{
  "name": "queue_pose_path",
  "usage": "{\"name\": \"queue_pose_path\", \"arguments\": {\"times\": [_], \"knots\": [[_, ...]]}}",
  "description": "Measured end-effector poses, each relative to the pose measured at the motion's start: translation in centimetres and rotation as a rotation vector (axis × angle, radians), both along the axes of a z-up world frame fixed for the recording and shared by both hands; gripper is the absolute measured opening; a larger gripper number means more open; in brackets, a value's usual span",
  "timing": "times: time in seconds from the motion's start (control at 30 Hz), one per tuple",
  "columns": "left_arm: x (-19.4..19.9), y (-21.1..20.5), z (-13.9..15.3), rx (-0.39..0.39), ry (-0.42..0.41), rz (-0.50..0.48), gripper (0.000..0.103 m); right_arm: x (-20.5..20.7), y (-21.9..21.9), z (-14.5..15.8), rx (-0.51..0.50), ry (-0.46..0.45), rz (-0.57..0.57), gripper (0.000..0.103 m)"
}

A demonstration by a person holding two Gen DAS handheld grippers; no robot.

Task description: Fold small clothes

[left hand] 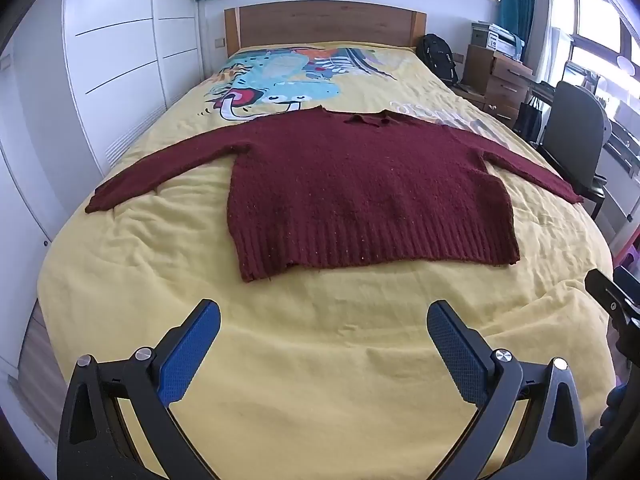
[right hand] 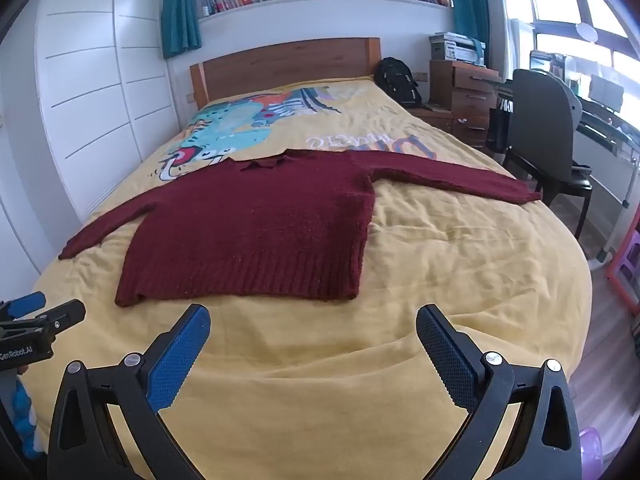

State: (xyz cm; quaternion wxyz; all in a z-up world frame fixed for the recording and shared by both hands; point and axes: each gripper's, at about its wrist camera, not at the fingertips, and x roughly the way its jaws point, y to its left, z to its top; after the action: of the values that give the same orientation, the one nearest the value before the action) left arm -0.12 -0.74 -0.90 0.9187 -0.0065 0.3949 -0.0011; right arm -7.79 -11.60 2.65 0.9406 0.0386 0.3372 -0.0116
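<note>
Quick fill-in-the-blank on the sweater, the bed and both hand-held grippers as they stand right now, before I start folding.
1. The dark red sweater lies flat with both sleeves spread ____.
2. It rests on a ____ bedspread.
3. The left hand-held gripper and right hand-held gripper both stand ____, holding nothing.
4. The sweater's ribbed hem is the edge ____ to the grippers.

Missing words: out; yellow; open; nearest

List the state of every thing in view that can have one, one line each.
sweater: unfolded, flat on the bed, sleeves spread out to both sides
left gripper: open, empty, short of the hem
right gripper: open, empty, short of the hem
bedspread: wrinkled
curtains: drawn aside
drawers: closed
</note>
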Motion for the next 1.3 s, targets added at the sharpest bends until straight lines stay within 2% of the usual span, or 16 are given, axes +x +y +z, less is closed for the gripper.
{"name": "queue_pose_path", "arguments": {"times": [1.3], "knots": [[0.8, 0.9, -0.3, -0.009, 0.040, 0.011, 0.102, 0.8, 0.1, -1.4, -0.003, 0.035, 0.002, 0.103]]}}
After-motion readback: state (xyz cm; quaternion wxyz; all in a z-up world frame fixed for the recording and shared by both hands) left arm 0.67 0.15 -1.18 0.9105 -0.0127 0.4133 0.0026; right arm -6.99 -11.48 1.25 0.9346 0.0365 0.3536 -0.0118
